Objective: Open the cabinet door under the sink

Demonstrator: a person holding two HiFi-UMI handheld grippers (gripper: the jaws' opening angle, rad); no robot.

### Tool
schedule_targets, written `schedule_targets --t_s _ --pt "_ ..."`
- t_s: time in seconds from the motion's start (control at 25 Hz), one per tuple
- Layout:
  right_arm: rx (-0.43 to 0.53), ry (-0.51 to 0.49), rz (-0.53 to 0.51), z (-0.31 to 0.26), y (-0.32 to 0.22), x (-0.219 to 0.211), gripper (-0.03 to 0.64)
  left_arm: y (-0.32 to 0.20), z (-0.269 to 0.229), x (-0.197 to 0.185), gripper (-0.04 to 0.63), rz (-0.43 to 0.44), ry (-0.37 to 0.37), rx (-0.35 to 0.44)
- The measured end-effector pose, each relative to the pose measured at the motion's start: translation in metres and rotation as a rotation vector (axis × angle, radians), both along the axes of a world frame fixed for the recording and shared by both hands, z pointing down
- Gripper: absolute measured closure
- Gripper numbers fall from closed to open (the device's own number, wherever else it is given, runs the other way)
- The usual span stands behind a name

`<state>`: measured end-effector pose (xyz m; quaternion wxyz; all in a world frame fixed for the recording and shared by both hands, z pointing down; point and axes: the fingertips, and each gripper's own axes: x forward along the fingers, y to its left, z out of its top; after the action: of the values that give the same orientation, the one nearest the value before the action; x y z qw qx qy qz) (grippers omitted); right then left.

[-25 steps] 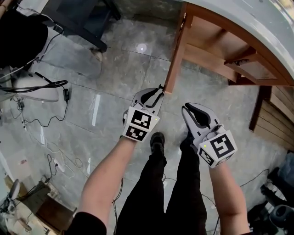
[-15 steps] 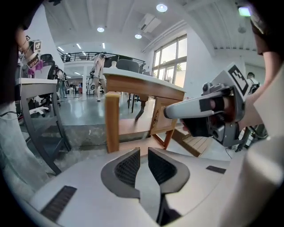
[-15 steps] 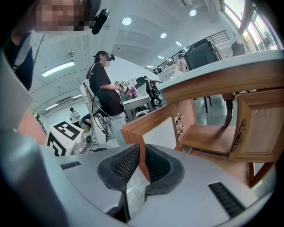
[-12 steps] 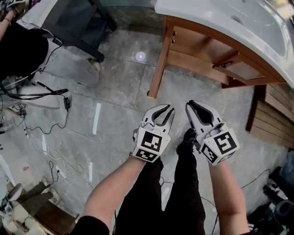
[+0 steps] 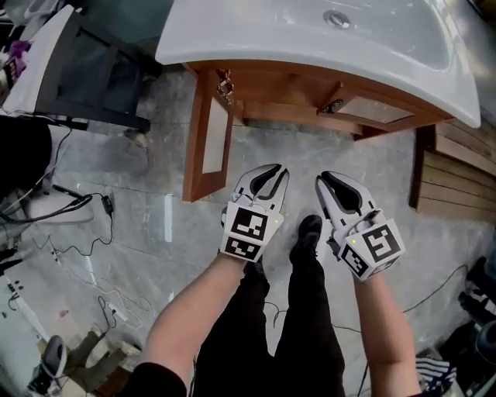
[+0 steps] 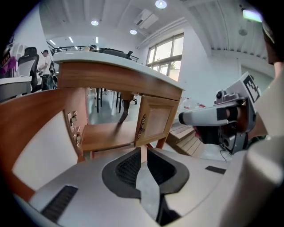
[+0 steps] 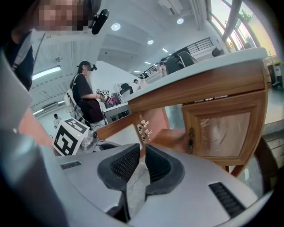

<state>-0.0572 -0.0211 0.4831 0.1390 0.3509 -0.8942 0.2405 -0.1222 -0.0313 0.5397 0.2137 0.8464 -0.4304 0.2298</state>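
- Desk (image 5: 39, 46): white top on a dark frame, upper left corner of the head view, well apart from the cabinet.
- Cables (image 5: 74, 203): black, loose on the grey tiled floor (image 5: 139, 233), left edge.
- Door (image 5: 208, 139): the cabinet's left leaf, wood frame with a pale panel. It stands swung wide open, out from the cabinet (image 5: 294, 85) towards the lower part of the frame, and is attached at the cabinet's left post. Its hinges (image 6: 73, 128) show at the left of the left gripper view, with the bare shelf beyond them.
- Left gripper (image 5: 273, 170): centre of the head view, just right of the door's free edge and not touching it. It points at the cabinet. Its fingers (image 6: 128, 168) have just been closing and now stand a narrow slit apart, with nothing between them.
- Sink (image 5: 256, 39): white basin and top across the upper frame, drain (image 5: 336, 18) near the top edge, cabinet directly beneath.
- Shoe (image 5: 308, 231): black, on the floor between the two grippers.
- Right gripper (image 5: 324, 180): right of centre, level with the left one and clear of the cabinet. Its fingers (image 7: 126, 164) are likewise a narrow gap apart and hold nothing.
- Right door (image 5: 372, 110): the cabinet's other leaf, shut, with an ornate handle (image 7: 191, 139) on its inner edge.
- Boards (image 5: 453, 178): slatted wood on the floor at the right edge, beside the cabinet's right end.
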Motion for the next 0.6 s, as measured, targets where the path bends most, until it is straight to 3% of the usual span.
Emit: schedule_targets --t_s 0.32,0.6 --pt "-0.018 0.004 0.012 0.024 -0.066 0.067 0.54 -0.076 0.022 0.062 0.541 -0.02 -0.001 -0.005" --pt "-0.035 0.063 -0.003 0.051 -0.094 0.07 0.525 -0.112 0.023 0.073 0.543 -0.029 -0.002 0.023"
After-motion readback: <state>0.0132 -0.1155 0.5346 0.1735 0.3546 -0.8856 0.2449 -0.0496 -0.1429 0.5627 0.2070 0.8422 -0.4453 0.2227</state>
